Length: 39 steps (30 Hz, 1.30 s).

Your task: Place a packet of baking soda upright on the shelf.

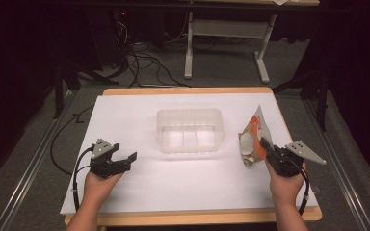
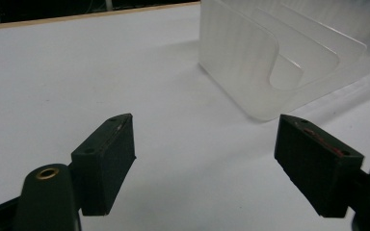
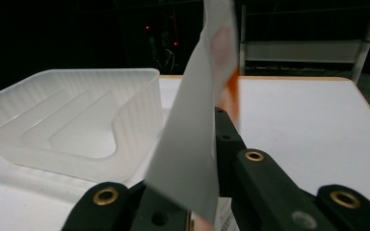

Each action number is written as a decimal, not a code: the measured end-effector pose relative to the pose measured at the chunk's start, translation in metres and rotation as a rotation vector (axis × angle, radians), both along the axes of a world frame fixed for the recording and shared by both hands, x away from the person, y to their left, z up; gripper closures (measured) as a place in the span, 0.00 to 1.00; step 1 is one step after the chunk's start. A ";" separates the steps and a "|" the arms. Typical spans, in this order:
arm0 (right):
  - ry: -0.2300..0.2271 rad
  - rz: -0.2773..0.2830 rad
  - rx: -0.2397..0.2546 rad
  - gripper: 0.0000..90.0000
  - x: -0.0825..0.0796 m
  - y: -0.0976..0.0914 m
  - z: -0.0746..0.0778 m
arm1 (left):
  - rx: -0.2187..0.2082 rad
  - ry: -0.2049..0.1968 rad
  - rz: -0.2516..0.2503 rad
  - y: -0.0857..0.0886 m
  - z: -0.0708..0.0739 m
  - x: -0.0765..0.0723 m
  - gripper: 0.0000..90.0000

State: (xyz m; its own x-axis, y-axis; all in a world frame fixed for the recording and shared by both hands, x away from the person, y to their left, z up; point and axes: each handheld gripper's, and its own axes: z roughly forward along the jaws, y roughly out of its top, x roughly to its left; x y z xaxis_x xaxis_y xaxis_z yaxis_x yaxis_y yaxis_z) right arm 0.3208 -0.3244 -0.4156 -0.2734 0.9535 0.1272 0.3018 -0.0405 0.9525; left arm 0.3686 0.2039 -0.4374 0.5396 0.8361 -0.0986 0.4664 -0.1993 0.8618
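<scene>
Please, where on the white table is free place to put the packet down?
Bare surface lies between the left gripper and the packet, in front of the plastic bin. More lies behind the bin, to the table's far edge. Crowded: the right side, where the right gripper holds the packet.

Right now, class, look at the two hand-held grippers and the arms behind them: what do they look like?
Each hand carries a black gripper with two blocky black jaws. The left gripper and the right gripper each bear a grey three-cornered plate on top and trail a black cable. Brass-coloured rings sit in the jaw arms near the cameras. The jaw tops show faint reddish scuffs. No sleeves cover the forearms.
</scene>
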 end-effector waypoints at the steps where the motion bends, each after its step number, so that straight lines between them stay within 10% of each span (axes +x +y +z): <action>1: 0.000 0.000 0.000 0.97 0.000 0.000 0.000 | 0.000 0.000 0.000 0.000 0.000 0.000 0.25; 39: -0.067 -0.043 -0.045 1.00 -0.005 -0.006 0.019 | -0.002 0.000 0.001 -0.001 0.000 0.000 0.25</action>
State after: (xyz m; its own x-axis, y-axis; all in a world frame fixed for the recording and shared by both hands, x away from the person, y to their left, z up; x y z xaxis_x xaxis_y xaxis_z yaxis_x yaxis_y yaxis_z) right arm 0.3153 -0.3308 -0.3968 -0.2388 0.9688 0.0664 0.2359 -0.0084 0.9717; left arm 0.3689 0.2033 -0.4378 0.5392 0.8362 -0.0998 0.4661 -0.1977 0.8623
